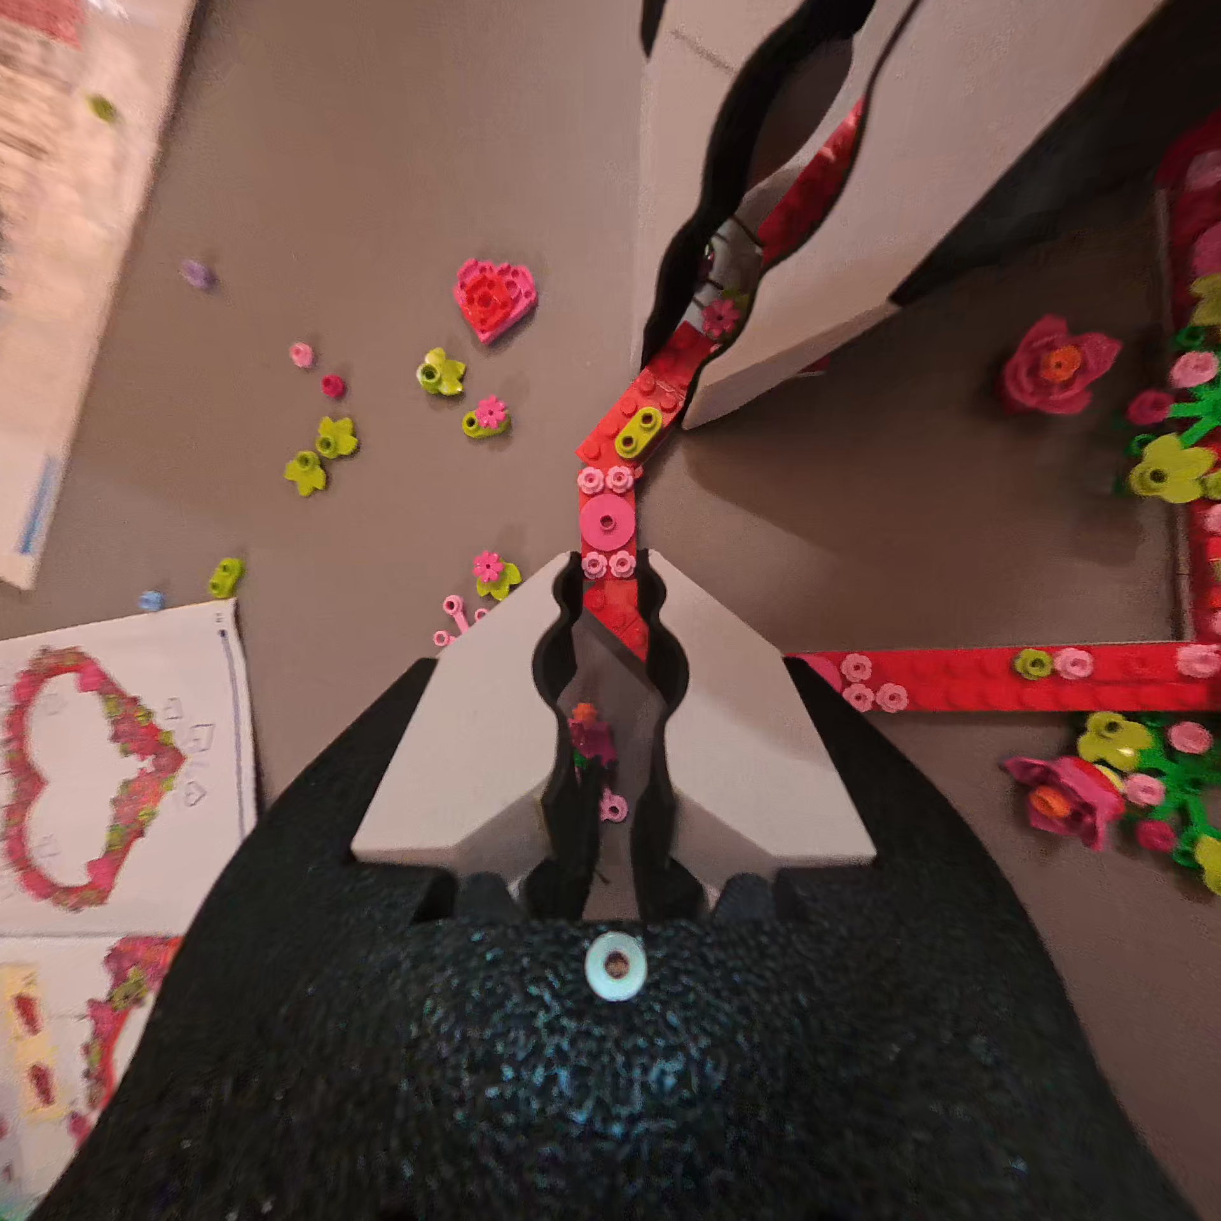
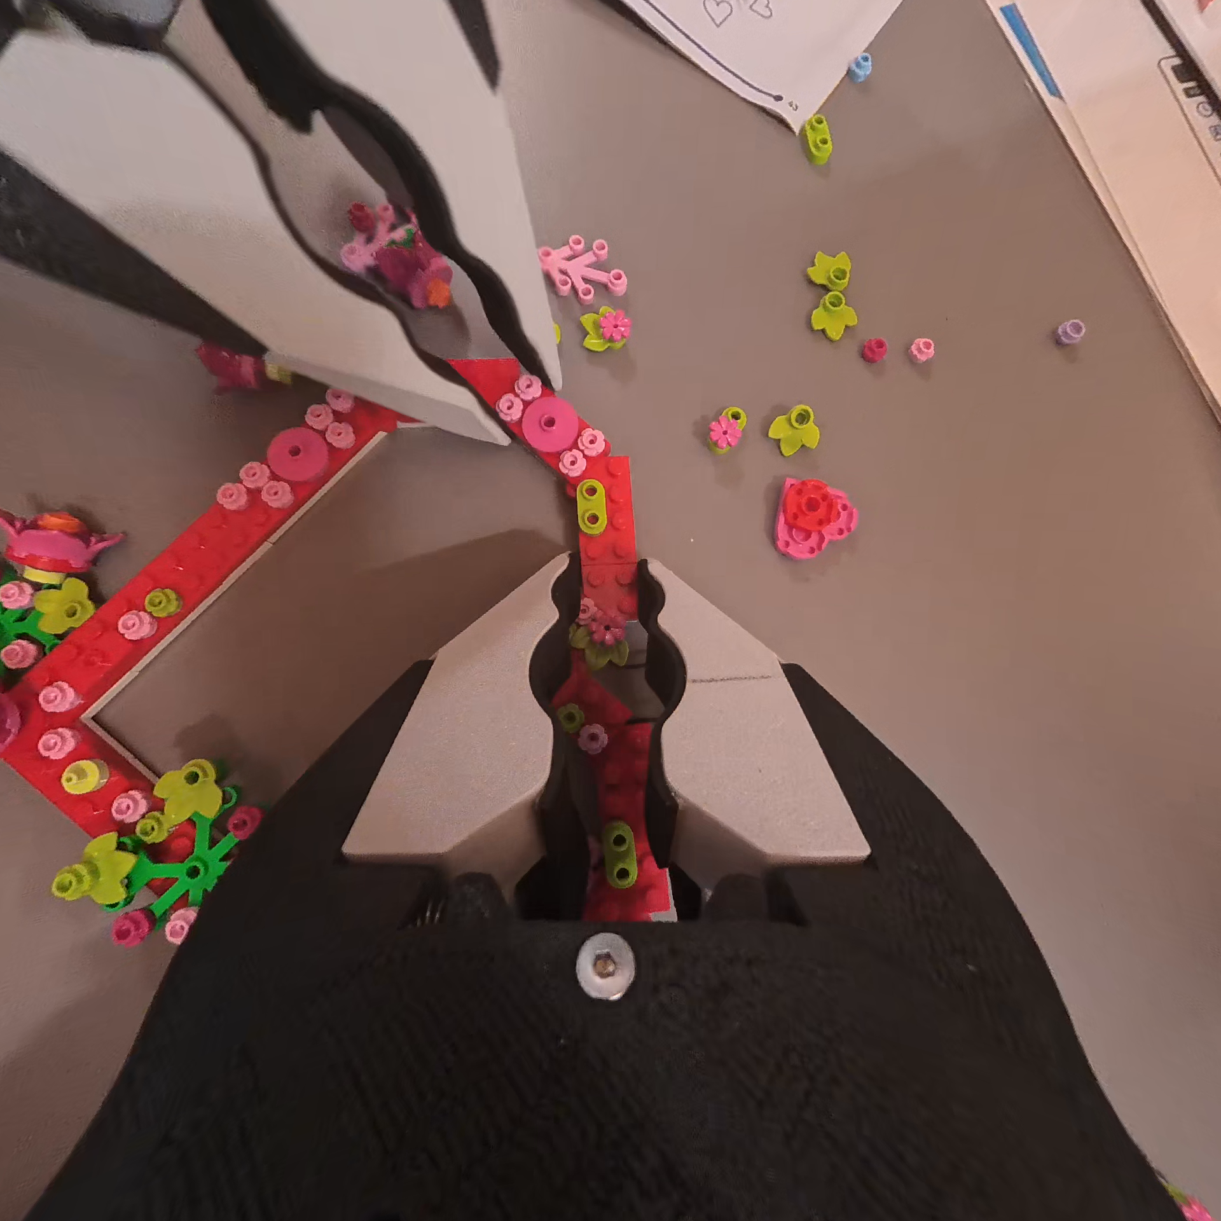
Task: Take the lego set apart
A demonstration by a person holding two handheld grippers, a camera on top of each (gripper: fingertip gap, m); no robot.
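A red lego frame strip with pink flower studs, a pink disc and a lime plate bends between both grippers. My left gripper is shut on one end of it. My right gripper is shut on the other end. Each gripper shows in the other's view, the right one at top right, the left one at top left. The rest of the red heart frame lies on the grey table with roses and green leaves on it; it also shows in the left wrist view.
Loose pieces lie on the grey table: a pink and red heart, lime leaves, small pink studs, a pink branch. Instruction sheets lie at the left, another sheet at the top of the right wrist view.
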